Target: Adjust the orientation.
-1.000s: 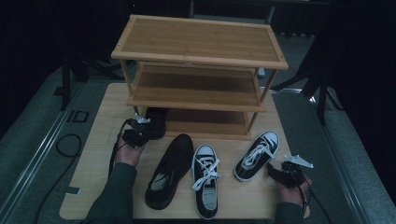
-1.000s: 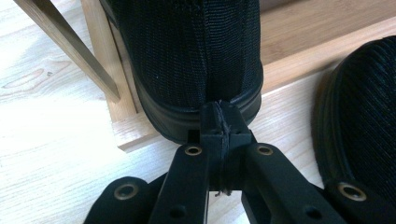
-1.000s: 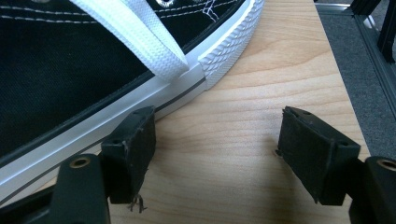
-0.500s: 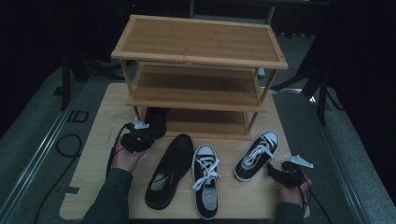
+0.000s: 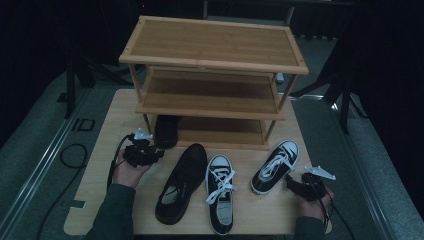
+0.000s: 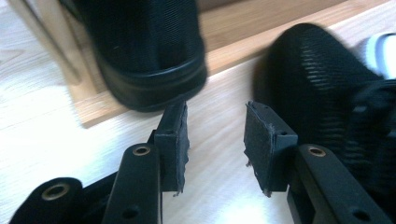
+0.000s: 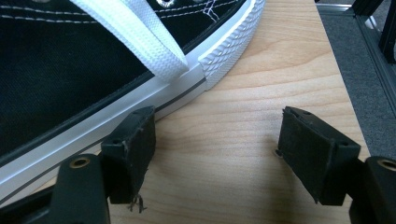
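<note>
One black leather shoe [image 5: 166, 131] stands with its heel outward on the left of the bottom tier of a bamboo shoe rack [image 5: 212, 47]. My left gripper [image 5: 155, 152] sits just in front of that heel [image 6: 144, 46]. Its jaws have just been opening and stand open [image 6: 215, 135] with bare board between the pads. The matching black shoe [image 5: 182, 182] [image 6: 317, 84] lies on the board to its right. Two black-and-white sneakers [image 5: 220, 192] [image 5: 275, 166] lie further right. My right gripper [image 5: 291, 183] is open [image 7: 217, 149] beside the right sneaker's sole [image 7: 93, 70], not gripping it.
Rack and shoes rest on a light wooden board [image 5: 110, 130] on grey carpet. The rack's middle shelf [image 5: 210, 95] and the right part of the bottom shelf [image 5: 220, 130] are bare. A black cable [image 5: 70, 155] loops left of the board. Dark stands flank the rack.
My left gripper has let go of the black shoe's heel on the bottom shelf and drawn back a little toward the person. The right gripper has stayed put.
</note>
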Motion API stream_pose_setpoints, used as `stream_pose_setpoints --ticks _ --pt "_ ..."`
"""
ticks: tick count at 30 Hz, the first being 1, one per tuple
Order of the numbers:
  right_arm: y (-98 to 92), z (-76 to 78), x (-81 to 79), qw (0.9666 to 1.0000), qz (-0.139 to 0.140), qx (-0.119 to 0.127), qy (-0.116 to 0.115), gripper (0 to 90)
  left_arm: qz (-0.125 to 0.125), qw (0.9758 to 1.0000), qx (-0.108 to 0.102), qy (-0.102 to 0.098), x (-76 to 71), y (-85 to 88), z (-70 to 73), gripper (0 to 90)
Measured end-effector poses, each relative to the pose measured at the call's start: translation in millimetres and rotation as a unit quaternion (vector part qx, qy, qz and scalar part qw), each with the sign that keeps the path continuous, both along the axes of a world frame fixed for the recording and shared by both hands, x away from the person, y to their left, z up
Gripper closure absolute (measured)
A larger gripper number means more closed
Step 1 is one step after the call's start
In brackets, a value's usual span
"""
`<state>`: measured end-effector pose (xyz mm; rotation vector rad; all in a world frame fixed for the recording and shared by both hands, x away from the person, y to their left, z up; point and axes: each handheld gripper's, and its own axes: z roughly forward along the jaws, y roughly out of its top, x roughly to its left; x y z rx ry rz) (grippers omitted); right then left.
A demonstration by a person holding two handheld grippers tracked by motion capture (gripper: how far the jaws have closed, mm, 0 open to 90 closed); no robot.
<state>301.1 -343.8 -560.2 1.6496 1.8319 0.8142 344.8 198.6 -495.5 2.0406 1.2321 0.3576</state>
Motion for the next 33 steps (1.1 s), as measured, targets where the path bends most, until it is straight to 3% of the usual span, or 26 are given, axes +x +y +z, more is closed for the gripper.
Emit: stream_pose_setpoints --ticks 12,16,26,30,33 --pt "0.0 0.0 0.0 1.0000 0.000 0.000 0.000 27.4 -0.050 0.9986 -0.017 -0.011 -15.0 -6.7 24.9 59.0" --pt "0.0 0.0 0.0 1.0000 0.000 0.000 0.000 27.4 -0.072 0.9971 -0.024 -0.010 -20.5 -8.0 32.6 58.3" --pt "-0.1 0.0 0.0 1.0000 0.000 0.000 0.000 27.4 -0.098 0.9950 -0.020 -0.001 -37.9 -17.7 48.2 56.9" --pt "-0.1 0.0 0.0 1.0000 0.000 0.000 0.000 27.4 -0.102 0.9946 -0.017 -0.012 -47.1 -20.3 52.0 58.7" --pt "-0.1 0.0 0.0 1.0000 0.000 0.000 0.000 27.4 -0.109 0.9938 -0.020 -0.003 -50.7 -21.2 52.8 58.8"
